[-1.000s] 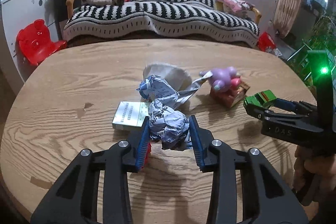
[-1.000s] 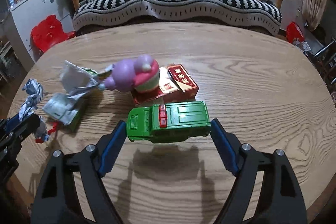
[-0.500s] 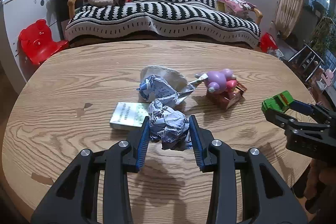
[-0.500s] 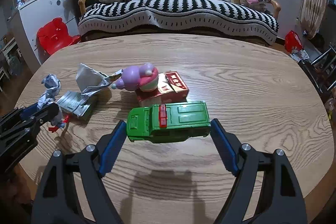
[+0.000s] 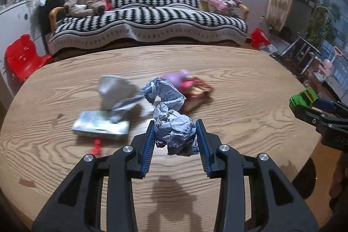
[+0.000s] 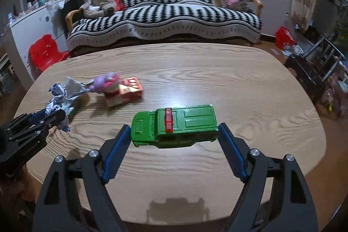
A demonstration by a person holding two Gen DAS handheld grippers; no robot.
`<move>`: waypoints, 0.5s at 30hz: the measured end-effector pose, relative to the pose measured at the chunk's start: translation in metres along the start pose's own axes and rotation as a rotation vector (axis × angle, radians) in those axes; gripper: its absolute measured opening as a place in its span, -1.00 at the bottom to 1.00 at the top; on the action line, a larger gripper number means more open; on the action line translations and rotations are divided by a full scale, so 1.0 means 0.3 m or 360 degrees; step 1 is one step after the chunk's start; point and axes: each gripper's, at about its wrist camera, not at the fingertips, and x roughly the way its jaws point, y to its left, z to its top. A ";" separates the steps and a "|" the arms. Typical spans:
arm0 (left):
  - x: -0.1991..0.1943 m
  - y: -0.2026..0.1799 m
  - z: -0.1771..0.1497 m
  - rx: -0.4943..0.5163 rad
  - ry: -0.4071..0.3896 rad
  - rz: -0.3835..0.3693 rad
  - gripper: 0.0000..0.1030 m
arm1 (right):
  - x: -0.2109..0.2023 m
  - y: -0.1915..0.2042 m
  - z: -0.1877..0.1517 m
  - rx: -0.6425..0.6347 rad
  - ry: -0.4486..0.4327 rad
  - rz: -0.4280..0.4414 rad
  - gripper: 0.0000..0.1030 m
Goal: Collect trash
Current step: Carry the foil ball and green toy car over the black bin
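Note:
My left gripper [image 5: 175,140] is shut on a crumpled silver-blue wrapper [image 5: 173,125], held above the round wooden table [image 5: 239,84]. My right gripper [image 6: 174,134] is shut on a green toy car [image 6: 175,126], held lengthwise between its blue pads over the table's near side. In the right wrist view the left gripper [image 6: 54,116] shows at the left edge with the wrapper [image 6: 57,99]. In the left wrist view the right gripper [image 5: 304,105] shows at the right edge with the car [image 5: 303,98]. Left on the table are crumpled white paper [image 5: 115,90], a flat silvery-green packet [image 5: 101,126] and a small red scrap [image 5: 96,146].
A purple plush toy [image 6: 104,84] sits on a red box [image 6: 126,92] at mid-table. Behind the table stands a black-and-white striped sofa [image 6: 165,16]. A red child's chair [image 5: 21,55] is at the left, and shelving with clutter at the right [image 6: 322,71].
Both grippers have pulled back towards the table's near edge and risen, each keeping its load. The items left on the table now look farther away, and the right gripper has swung farther right.

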 end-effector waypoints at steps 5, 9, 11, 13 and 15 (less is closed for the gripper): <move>0.012 -0.170 -0.006 0.0077 -0.0001 -0.0113 -0.30 | -0.085 -0.192 -0.073 0.0093 0.0001 -0.0097 0.53; 0.026 -0.320 -0.022 0.0153 0.0003 -0.0203 -0.29 | -0.143 -0.346 -0.129 0.0183 0.0004 -0.0151 0.53; 0.039 -0.394 -0.037 0.0188 0.0015 -0.0253 -0.30 | -0.173 -0.426 -0.164 0.0229 0.0008 -0.0190 0.53; 0.053 -0.479 -0.056 0.0227 0.0031 -0.0308 -0.30 | -0.202 -0.500 -0.202 0.0274 0.0015 -0.0227 0.53; 0.061 -0.540 -0.072 0.0254 0.0045 -0.0350 -0.30 | -0.224 -0.567 -0.236 0.0321 0.0027 -0.0250 0.53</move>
